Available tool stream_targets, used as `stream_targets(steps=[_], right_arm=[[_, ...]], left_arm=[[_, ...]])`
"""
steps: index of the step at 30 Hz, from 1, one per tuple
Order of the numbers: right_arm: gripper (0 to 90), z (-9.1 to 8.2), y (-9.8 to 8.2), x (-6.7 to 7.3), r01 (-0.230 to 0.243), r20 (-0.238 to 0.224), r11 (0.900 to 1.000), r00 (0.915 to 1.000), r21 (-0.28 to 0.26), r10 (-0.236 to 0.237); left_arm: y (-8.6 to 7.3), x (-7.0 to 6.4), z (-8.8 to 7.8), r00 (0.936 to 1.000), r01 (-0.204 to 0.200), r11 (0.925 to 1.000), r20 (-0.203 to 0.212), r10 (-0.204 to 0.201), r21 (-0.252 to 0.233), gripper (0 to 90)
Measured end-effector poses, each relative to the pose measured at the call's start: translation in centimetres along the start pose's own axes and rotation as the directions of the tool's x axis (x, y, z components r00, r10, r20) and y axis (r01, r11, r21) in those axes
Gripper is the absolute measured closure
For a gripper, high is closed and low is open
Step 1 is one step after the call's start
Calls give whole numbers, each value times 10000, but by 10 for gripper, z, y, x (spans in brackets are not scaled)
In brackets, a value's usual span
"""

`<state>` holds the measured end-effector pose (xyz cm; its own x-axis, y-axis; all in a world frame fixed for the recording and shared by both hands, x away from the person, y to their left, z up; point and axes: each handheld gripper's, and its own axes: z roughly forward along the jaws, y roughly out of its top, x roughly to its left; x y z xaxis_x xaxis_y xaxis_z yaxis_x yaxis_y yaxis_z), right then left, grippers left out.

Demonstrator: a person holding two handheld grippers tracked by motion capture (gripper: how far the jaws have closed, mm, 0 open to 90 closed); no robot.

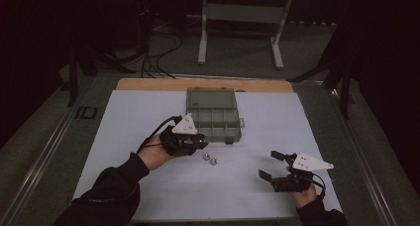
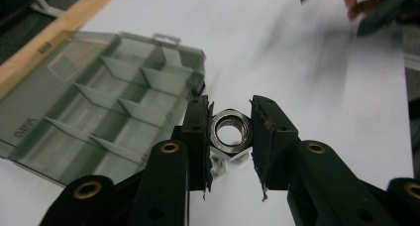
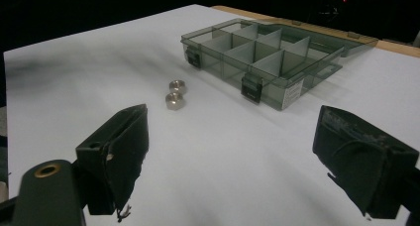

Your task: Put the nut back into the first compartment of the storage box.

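Nut pinched in left hand-held gripper, off the desk near organizer box; right hand-held gripper spread, near desk's front edge.

Dim lab, floor cables, metal stand

Overhead plus two close tool-mounted views

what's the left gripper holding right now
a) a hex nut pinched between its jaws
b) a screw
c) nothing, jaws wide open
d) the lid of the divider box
a: in the left gripper view the left gripper has a shiny hex nut clamped between its two black jaws, above the white table sheet.
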<state>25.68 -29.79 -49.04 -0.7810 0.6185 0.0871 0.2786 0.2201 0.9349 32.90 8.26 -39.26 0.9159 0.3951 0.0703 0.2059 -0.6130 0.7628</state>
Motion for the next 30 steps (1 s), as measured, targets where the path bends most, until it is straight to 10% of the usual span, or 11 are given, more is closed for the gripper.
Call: stream_targets(steps=[15,30], right_arm=[[142,0,0,1,-18,-33,10000,10000,4,18],[141,1,0,0,-29,-46,10000,10000,9,29]], left_arm=[[22,40,1,9925,843,9963,-879,-854,-154,699],[14,94,27,9485,2421,9696,-2018,-2442,-352,699]])
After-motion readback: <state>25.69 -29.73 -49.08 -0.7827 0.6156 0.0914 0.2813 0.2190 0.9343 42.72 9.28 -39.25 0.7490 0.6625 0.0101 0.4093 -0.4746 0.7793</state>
